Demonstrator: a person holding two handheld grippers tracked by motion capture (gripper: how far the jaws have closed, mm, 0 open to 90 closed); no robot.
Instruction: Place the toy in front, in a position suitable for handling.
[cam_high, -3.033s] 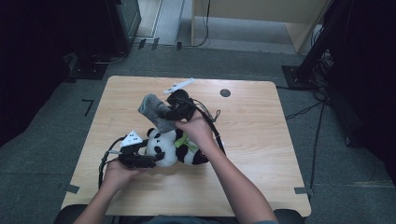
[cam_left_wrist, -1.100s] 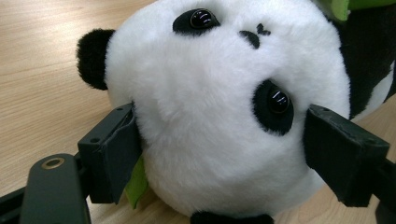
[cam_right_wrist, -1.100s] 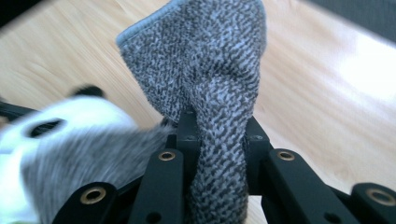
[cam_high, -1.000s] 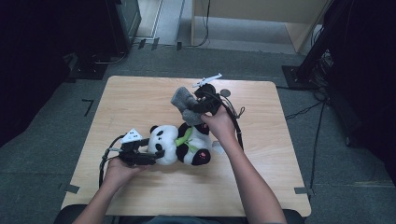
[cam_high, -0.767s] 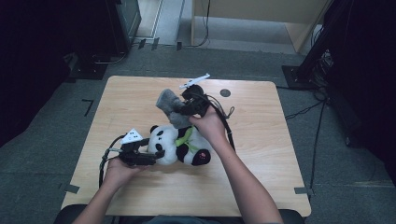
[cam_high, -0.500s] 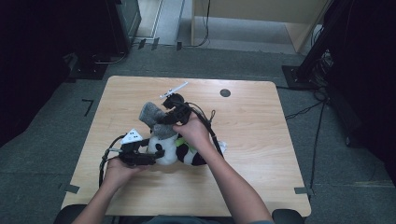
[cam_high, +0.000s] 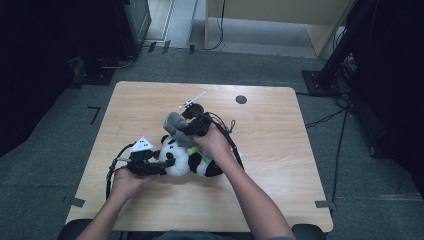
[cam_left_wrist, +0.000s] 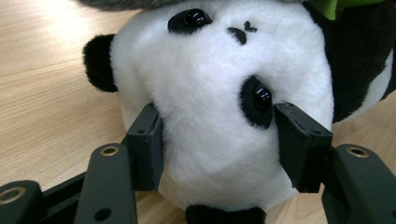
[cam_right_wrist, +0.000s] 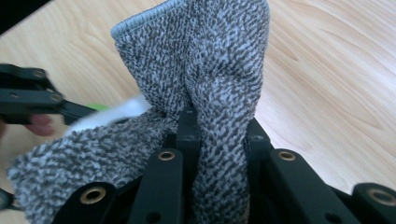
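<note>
A black-and-white plush panda (cam_high: 192, 161) with a green scarf lies on its side on the wooden table (cam_high: 285, 195). In the left gripper view its white head (cam_left_wrist: 219, 84) sits between my left gripper's (cam_left_wrist: 218, 112) jaws, which have just been closing, and both pads dent the fur. From the high view that left gripper (cam_high: 161, 165) reaches in from the panda's left. My right gripper (cam_right_wrist: 217, 123) is shut on a grey speckled cloth (cam_right_wrist: 210, 60). It holds the cloth (cam_high: 174, 123) just above the panda's head, and the right gripper (cam_high: 184, 131) points left.
A dark round hole (cam_high: 241, 99) marks the table near its far edge. Cables trail from both grippers across the tabletop. Beyond the table lie dark equipment and a grey floor. Bare wood stretches to the right and along the near edge.
My right gripper has carried the grey cloth leftward and down, from behind the panda to over its head. The left gripper stayed in place.
</note>
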